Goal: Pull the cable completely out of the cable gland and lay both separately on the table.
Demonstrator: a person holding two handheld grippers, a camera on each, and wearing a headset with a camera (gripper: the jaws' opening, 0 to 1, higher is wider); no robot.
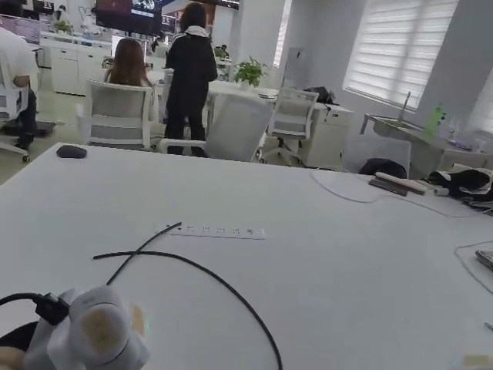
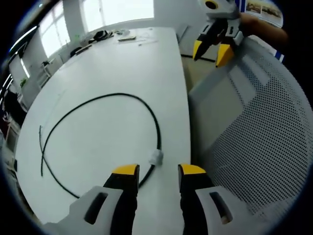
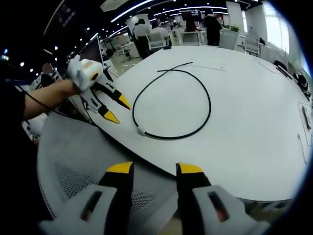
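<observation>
Both pairs of jaws stand open and grip nothing. The cable gland (image 2: 156,157), a small white piece, sits on one end of the black cable (image 2: 117,94) and lies close to the near edge of the white surface (image 2: 122,54), just ahead of the tips of the left gripper (image 2: 159,170). From the gland the cable runs in one wide loop over the surface, and its far part crosses over itself before it ends. I think the gland lies near the edge so that both grippers can reach it easily. The left gripper is aimed at it, probably to pinch it and keep it fixed. The right gripper (image 3: 154,169) hangs farther back, off the surface and above the mesh chair (image 3: 73,161), and it looks toward the loop, perhaps waiting to take the cable just beside the gland. By my judgement the pulling is not yet begun, because the gland is still threaded on the cable. The gland is small and near the edge, so a careless pinch could push it off.
</observation>
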